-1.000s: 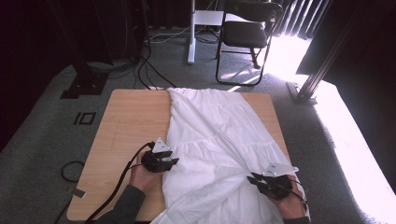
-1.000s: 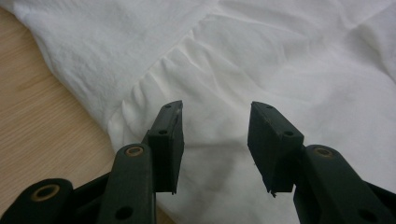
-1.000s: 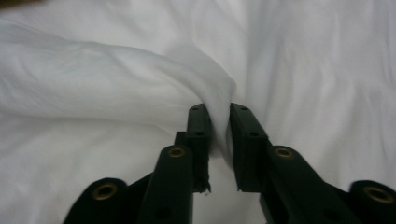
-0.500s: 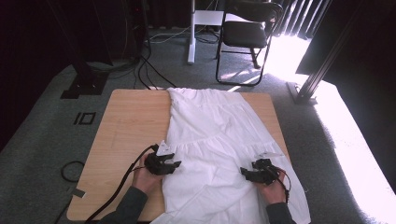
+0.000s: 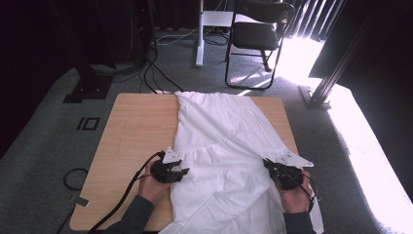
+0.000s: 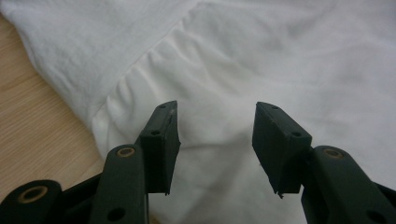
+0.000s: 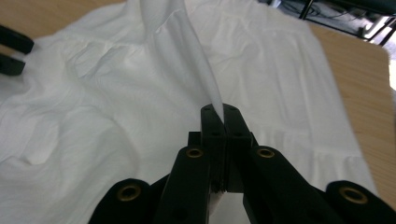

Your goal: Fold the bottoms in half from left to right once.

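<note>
The right tool (image 7: 219, 116) is clenched on a raised fold of the white gathered cotton garment (image 5: 229, 146) — its left edge lies just ahead of the released left tool (image 6: 215, 140).

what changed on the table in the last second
The right hand-held gripper slid in from the table's right edge toward the middle, shut on a fold of the white garment and drawing it inward. The left hand-held gripper stayed at the garment's left edge, jaws open. The rest of the garment lies spread on the table as before.
</note>
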{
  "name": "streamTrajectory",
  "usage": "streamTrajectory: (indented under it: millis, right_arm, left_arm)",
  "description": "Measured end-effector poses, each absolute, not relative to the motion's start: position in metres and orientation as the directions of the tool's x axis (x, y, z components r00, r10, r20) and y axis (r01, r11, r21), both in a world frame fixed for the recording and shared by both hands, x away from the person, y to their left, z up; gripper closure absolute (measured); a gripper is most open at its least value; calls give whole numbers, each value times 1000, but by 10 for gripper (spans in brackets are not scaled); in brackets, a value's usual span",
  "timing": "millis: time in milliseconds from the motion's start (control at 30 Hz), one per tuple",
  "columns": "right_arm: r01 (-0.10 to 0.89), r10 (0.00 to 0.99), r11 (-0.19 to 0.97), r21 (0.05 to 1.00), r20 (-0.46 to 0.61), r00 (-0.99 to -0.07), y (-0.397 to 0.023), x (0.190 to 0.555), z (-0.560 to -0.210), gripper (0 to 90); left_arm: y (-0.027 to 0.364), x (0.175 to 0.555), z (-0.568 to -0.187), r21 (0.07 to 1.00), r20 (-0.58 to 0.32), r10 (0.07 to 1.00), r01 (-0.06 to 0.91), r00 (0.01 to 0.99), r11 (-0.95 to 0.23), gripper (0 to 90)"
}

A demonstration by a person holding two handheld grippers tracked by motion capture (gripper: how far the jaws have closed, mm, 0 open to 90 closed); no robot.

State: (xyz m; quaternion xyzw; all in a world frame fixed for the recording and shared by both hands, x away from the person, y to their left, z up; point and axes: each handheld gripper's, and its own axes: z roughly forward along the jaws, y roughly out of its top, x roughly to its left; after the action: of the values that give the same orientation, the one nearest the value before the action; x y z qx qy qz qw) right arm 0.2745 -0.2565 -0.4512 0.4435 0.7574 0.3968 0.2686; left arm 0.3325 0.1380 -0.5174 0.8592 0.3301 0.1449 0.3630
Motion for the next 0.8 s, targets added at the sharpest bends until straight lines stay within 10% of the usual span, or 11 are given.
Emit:
streamTrajectory:
  millis: [200,367,800]
  right_arm:
    - [382,956,163,910,-50,-288,-301,260,-427,900]
    - [512,984,154,845,-84,-158,-345,274,-450,900]
    - [705,988,156,692,-91,-128,-361,310,-544,881]
  left_arm:
    - [139,333,-518,719,11,676,464,737,-518,523]
    - [137,332,-520,717,13,676,464,737,-520,520]
    - [107,333,-525,738,-80,649,483,757,-472,402]
